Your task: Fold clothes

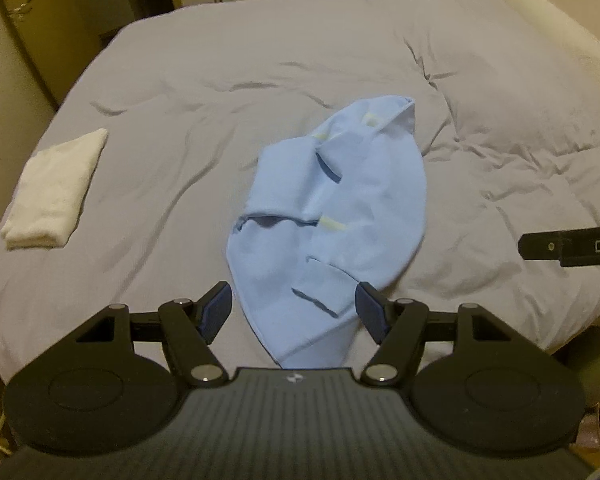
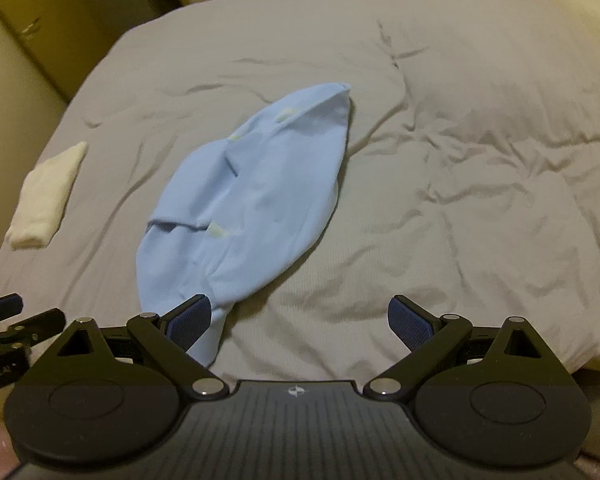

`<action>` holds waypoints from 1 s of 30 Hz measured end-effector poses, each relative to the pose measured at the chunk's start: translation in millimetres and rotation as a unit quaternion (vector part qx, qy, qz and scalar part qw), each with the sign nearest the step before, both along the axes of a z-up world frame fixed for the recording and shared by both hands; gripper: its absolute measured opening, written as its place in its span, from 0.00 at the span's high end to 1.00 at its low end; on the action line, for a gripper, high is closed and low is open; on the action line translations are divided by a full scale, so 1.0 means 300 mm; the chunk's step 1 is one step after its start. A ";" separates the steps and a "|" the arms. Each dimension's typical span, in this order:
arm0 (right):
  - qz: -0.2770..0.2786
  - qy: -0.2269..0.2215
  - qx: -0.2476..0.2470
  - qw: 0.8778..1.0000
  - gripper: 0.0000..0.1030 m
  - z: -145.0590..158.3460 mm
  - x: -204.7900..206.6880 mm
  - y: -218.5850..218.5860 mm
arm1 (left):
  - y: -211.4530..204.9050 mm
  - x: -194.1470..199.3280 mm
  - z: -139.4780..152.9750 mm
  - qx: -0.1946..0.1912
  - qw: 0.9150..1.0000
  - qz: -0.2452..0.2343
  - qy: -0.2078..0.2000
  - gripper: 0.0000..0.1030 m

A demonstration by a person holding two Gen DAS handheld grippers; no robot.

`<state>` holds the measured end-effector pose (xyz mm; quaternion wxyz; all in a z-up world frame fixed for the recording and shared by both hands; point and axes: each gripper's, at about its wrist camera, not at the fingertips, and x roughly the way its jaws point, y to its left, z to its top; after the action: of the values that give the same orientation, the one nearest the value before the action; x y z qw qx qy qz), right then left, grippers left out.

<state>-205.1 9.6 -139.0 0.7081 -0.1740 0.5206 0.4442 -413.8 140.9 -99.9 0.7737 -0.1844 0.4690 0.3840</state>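
Both the left gripper (image 1: 294, 308) and right gripper (image 2: 300, 320) hang spread wide, holding nothing, over the near end of a crumpled light-blue garment (image 1: 332, 216) mid-bed (image 1: 220, 80) (a folded white cloth (image 1: 56, 192) lies far left).

Towel (image 1: 54, 190) left of shirt (image 1: 332, 216)

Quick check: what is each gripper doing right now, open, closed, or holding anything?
Left gripper: open, holding nothing; the blue garment lies between its fingers.
Right gripper: open, holding nothing, over the bed.
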 end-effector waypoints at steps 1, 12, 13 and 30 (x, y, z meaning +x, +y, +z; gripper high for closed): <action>-0.007 0.004 -0.004 1.000 0.05 -0.015 0.000 0.020 | 0.032 -0.002 -0.013 -0.003 1.000 -0.006 0.004 0.38; -0.018 0.074 -0.025 0.997 0.27 -0.273 -0.080 0.172 | 0.261 -0.041 -0.217 -0.060 0.996 -0.051 0.036 0.38; 0.005 0.056 -0.027 0.998 0.30 -0.287 -0.102 0.190 | 0.270 -0.045 -0.230 -0.065 0.996 -0.055 0.037 0.38; 0.428 -0.214 -0.054 0.876 0.33 -0.605 -0.534 0.422 | 0.409 -0.076 -0.414 -0.112 0.990 -0.012 0.079 0.38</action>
<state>-365.4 136.4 -320.6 0.5322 -0.5084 0.2543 0.6274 -436.7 263.6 -224.0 0.7130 -0.2332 0.5713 0.3330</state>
